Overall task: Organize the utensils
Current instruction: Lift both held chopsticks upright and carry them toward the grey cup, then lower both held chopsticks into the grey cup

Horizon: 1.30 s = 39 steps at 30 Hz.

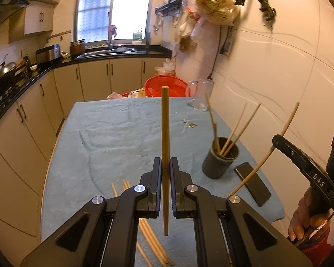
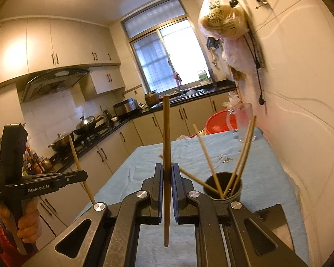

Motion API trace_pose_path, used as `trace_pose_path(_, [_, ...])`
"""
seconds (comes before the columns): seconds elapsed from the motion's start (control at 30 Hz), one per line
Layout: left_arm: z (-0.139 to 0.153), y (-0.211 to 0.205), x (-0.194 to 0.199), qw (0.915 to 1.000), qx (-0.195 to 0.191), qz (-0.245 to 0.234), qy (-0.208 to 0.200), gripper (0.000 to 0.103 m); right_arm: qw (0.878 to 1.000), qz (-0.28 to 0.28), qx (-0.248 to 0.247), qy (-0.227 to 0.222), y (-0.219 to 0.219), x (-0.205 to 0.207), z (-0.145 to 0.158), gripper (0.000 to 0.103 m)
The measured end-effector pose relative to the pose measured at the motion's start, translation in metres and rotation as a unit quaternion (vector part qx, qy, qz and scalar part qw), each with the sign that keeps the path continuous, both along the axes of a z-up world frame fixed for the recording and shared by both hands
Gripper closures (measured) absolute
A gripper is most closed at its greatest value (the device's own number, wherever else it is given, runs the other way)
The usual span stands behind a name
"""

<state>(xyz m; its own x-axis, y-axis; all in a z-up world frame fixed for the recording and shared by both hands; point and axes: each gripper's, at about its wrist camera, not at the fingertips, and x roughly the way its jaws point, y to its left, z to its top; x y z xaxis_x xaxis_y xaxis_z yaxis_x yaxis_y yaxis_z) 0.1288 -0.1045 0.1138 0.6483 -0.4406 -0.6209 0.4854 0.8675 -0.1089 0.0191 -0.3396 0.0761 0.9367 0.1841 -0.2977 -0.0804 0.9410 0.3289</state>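
My left gripper (image 1: pixel 165 166) is shut on a wooden chopstick (image 1: pixel 165 133) that stands upright above the blue-cloth table (image 1: pixel 104 138). My right gripper (image 2: pixel 167 173) is shut on another upright chopstick (image 2: pixel 166 133); it also shows in the left wrist view (image 1: pixel 276 140) at the right, chopstick slanted. A dark round holder (image 1: pixel 220 160) with several chopsticks stands at the table's right side; in the right wrist view the holder (image 2: pixel 225 189) is just right of my gripper. Several loose chopsticks (image 1: pixel 149 229) lie on the cloth under the left gripper.
A black phone (image 1: pixel 252 183) lies beside the holder. A clear glass mug (image 1: pixel 199 95) and a red basin (image 1: pixel 167 86) sit at the table's far end. A white wall (image 1: pixel 278 77) runs along the right. Small scraps (image 1: pixel 190 123) lie on the cloth.
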Motion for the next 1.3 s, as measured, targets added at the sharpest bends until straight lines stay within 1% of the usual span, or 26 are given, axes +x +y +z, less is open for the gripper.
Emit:
trace_pose_path(0.23, [0.012,-0.027,-0.004,0.9996,-0.002,-0.027,-0.008,0.096,1.0,-0.023,0.007,-0.009,-0.024,-0.012,0.007,0.095])
trace_pose_path(0.37, [0.023,-0.043,-0.005,0.9989,-0.01,-0.043,-0.013,0.096,0.999,-0.036,0.005,-0.017,-0.036,-0.019,0.014,0.095])
trace_pose_path(0.6, [0.043,-0.077,-0.007,0.9967,-0.017,-0.074,-0.03,0.096,0.998,-0.055,-0.002,-0.031,-0.053,-0.023,0.029,0.095])
trace_pose_path(0.77, [0.052,-0.099,-0.002,0.9953,-0.022,-0.087,-0.036,0.096,0.997,-0.066,-0.004,-0.039,-0.065,-0.023,0.038,0.095])
trace_pose_path(0.97, [0.059,-0.125,0.011,0.9946,-0.026,-0.093,-0.037,0.096,0.996,-0.077,-0.002,-0.048,-0.078,-0.013,0.048,0.095])
trace_pose_path(1.07, [0.064,-0.137,0.02,0.9946,-0.027,-0.089,-0.047,0.096,0.996,-0.08,0.003,-0.047,-0.086,-0.005,0.051,0.095])
trace_pose_path(1.17, [0.068,-0.147,0.032,0.9947,-0.035,-0.084,-0.047,0.096,0.995,-0.084,0.004,-0.047,-0.091,0.004,0.052,0.095])
trace_pose_path(1.3, [0.068,-0.159,0.046,0.995,-0.042,-0.073,-0.053,0.096,0.995,-0.089,0.007,-0.039,-0.099,0.02,0.05,0.095])
